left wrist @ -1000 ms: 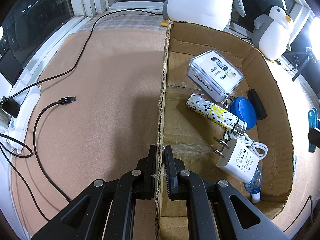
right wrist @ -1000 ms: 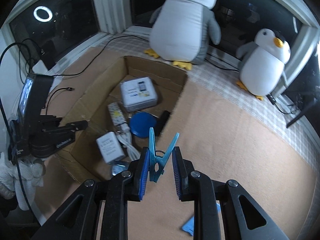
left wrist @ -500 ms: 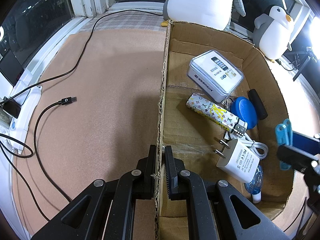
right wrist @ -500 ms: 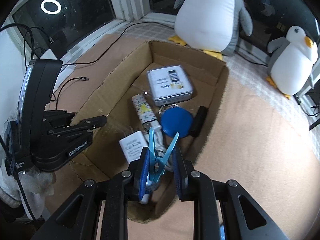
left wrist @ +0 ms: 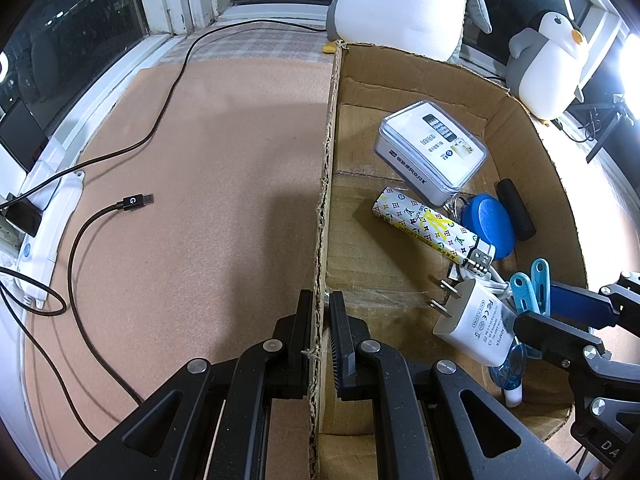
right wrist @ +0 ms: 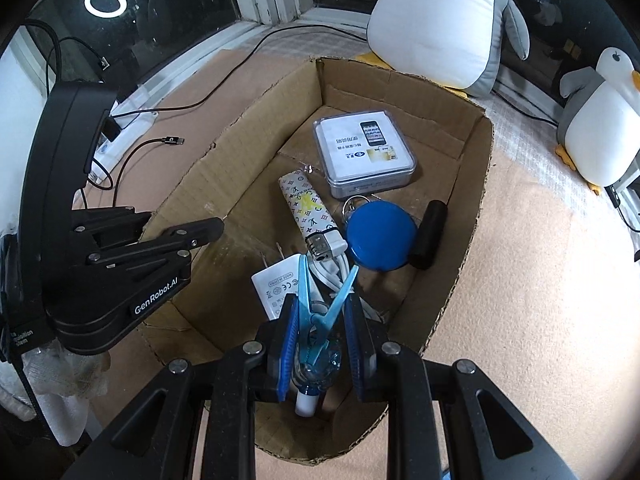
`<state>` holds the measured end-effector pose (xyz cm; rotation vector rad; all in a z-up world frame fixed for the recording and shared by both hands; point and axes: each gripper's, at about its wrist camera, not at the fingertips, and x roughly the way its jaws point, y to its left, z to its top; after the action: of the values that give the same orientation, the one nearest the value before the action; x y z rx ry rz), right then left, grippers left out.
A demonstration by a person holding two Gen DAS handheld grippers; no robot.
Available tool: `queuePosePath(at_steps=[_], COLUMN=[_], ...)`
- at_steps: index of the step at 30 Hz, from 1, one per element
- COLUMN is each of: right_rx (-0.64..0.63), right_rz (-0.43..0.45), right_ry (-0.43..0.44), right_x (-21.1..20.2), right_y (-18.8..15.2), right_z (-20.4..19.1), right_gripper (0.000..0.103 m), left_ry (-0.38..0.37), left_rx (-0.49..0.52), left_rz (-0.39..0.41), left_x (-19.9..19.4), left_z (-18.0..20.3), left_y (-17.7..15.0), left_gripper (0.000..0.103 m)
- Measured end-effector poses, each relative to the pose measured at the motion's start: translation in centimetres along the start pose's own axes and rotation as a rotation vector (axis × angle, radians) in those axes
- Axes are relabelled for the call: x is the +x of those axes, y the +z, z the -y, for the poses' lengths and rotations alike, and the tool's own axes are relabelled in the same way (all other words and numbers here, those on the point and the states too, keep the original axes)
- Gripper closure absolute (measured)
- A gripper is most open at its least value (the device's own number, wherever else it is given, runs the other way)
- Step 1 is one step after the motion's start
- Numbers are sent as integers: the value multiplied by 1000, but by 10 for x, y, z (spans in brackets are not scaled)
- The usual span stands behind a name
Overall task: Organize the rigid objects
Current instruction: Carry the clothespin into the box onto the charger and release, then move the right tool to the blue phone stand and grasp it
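Two hand-held grippers, right hand-held gripper clamping clothespin, left hand-held gripper pinching cardboard box

Spray bottle mostly hidden behind clothespin, big penguin head cut off

The left hand-held gripper carried "GenRobot.AI" in white letters along its black body. The white charger, lying in the near part of the cardboard box, read "ADAPTER" beside a row of certification marks, the rest too small to read. The patterned tube was covered in repeated "LV" monograms. The clear case at the far end showed a phone picture with Chinese print, unreadable. The black cable plug, left of the box, bore a "G".
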<state>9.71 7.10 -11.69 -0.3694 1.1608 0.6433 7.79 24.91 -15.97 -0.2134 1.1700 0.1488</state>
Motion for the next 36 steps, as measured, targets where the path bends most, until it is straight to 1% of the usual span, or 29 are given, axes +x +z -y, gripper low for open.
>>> queuePosePath(at_steps=[7,9,14,18,22,27,33,36], right_rx=[-23,-30,-27,-11,17,91,249,308], right_rz=[5,5,15,21,39,48,38,28], right_ry=[2,2,-8,5,13,39,52,34], right_x=[1,1,-2,-9,-25,-50,-71,-77], right_y=[-1,-2,-1,-2,-7,-21,-48,-63], right_z=[-6,-8,-8,-3,6,30,84,109], right_gripper=[82,80,66,65,63,61,61,61], left_ry=[0,0,0,1,0,0,-1,-1], left_rx=[1,0,0,1,2,2,4,4], left_rz=[0,0,1,0,1,1,1,2], left_x=[0,0,0,0,0,0,0,0], left_z=[-1,0,-1,0,0,1,2,3], left_y=[0,0,0,0,0,0,0,0], left_gripper=[96,96,96,96,96,96,96,96])
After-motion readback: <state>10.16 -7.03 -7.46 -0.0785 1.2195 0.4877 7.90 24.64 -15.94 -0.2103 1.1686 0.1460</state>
